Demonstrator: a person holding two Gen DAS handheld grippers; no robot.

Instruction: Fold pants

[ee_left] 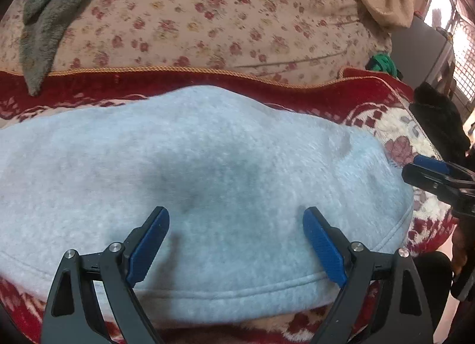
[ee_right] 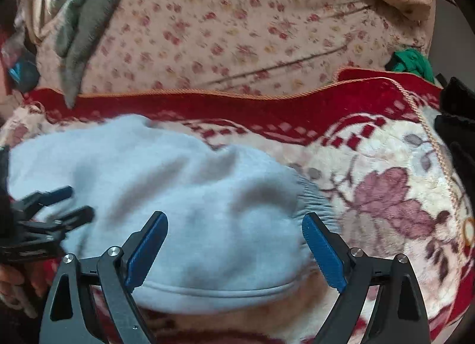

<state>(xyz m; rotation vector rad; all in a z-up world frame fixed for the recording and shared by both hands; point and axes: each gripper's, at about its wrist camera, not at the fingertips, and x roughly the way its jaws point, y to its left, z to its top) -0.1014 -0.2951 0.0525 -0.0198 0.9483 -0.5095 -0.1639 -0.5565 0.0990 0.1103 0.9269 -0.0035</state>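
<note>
Both grippers hang spread wide, gripping nothing: left gripper point(ee_left: 236, 244) over the hemmed near edge of the pale blue fleece pants point(ee_left: 207, 165), right gripper point(ee_right: 234, 250) by their gathered waistband, apparently poised to pinch that edge and fold it across the red floral blanket point(ee_right: 386, 165).

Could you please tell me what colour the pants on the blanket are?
The pants are plain light blue-grey fleece, clearest in the left wrist view.

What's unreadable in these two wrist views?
- Pants: left wrist view cuts them off at the left edge, so the legs are unseen.
- Left tool: motion-blurred in the right wrist view.
- Right tool: clipped by the left view's right edge.
</note>
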